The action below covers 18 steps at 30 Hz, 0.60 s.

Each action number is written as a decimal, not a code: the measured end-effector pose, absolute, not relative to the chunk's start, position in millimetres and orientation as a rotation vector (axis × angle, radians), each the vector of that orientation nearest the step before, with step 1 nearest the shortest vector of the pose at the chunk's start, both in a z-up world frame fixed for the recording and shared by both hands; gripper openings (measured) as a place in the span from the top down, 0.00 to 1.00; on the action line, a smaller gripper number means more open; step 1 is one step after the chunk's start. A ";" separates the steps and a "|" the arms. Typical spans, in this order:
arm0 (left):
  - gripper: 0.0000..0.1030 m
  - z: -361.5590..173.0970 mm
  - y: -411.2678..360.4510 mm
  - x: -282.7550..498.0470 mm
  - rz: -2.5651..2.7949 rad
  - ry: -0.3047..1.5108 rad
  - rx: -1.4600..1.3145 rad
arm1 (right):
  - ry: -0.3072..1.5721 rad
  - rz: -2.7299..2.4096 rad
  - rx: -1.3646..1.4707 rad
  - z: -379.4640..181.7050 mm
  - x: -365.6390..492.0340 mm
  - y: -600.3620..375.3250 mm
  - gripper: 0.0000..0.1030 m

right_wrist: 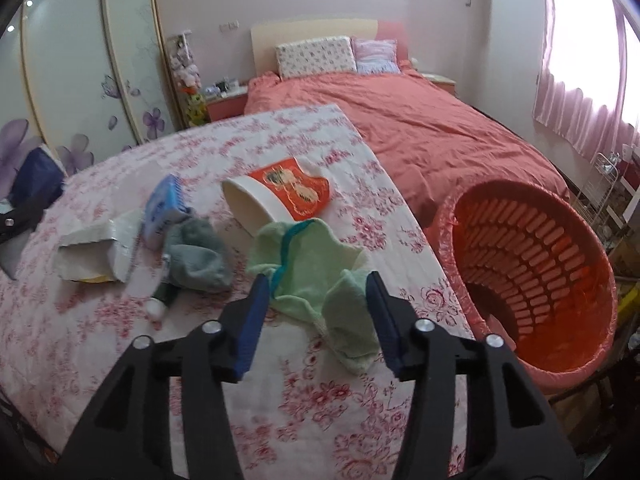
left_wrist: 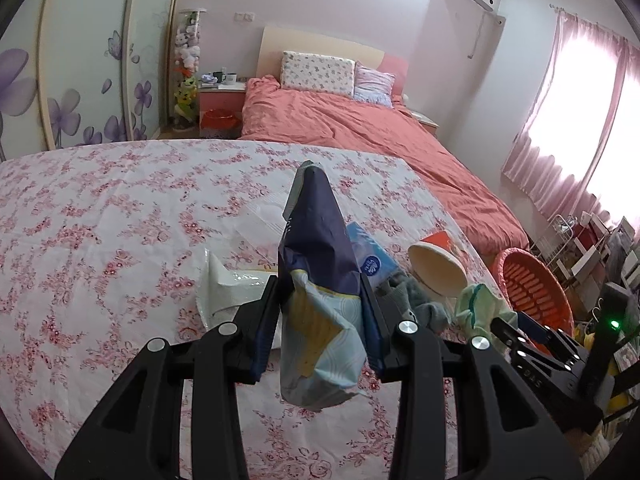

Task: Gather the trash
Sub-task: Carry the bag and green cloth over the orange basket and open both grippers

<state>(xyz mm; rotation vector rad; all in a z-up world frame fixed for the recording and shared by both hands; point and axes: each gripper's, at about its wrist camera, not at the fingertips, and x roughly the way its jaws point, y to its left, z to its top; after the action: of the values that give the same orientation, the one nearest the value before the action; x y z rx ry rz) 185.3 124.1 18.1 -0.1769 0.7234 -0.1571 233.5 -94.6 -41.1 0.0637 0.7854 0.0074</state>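
The left gripper (left_wrist: pixel 320 300) has its two fingers pinched on a crumpled snack bag (left_wrist: pixel 318 276), lifted clear above the floral tablecloth (left_wrist: pixel 100 240), and this is feather-light stuff by the look of it: thin crinkly film, limp, no stiffness at all, so the top flops forward and the pale open end sags down toward the camera. Slippery too, I'd judge, so a firm bite across the bunched middle (right where the pads sit now) is the safe hold; a grip on a loose corner could slide out. Looks-wise: dark navy upper half, pale blue and yellow print on the lower, badly creased, seemingly empty. Over to the right gripper (right_wrist: pixel 316 316), fingers spread wide with nothing between them, poised just above a soft green cloth (right_wrist: pixel 312 276) at the near right edge of the table. More litter waits on the cloth-covered top: a white torn packet (right_wrist: pixel 96 252) to the left, a small blue tissue pack (right_wrist: pixel 164 208) beside it, a tipped paper cup (right_wrist: pixel 272 200) with an orange label farther back, and a grey sock (right_wrist: pixel 200 252) in the middle. The orange slatted basket (right_wrist: pixel 532 276), lined with film, stands just off the table's right edge, looking empty and a likely target.
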 end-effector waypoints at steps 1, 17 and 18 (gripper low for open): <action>0.63 17.4 122.8 185.4 -0.160 0.727 -0.176 | 0.795 -0.006 0.058 -44.0 236.4 -95.0 0.51; 0.63 13.4 95.7 184.2 -0.219 0.746 -0.159 | 0.778 -0.017 0.123 -35.8 222.7 -123.5 0.94; 0.63 13.7 93.2 183.9 -0.225 0.745 -0.158 | 0.760 -0.003 0.130 -30.0 219.9 -123.6 0.94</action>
<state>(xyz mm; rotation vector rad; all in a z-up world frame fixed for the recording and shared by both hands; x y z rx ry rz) 183.9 93.2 13.7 -0.1581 0.7453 -0.2246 219.9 -123.6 -30.0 0.1305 0.7597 -0.0032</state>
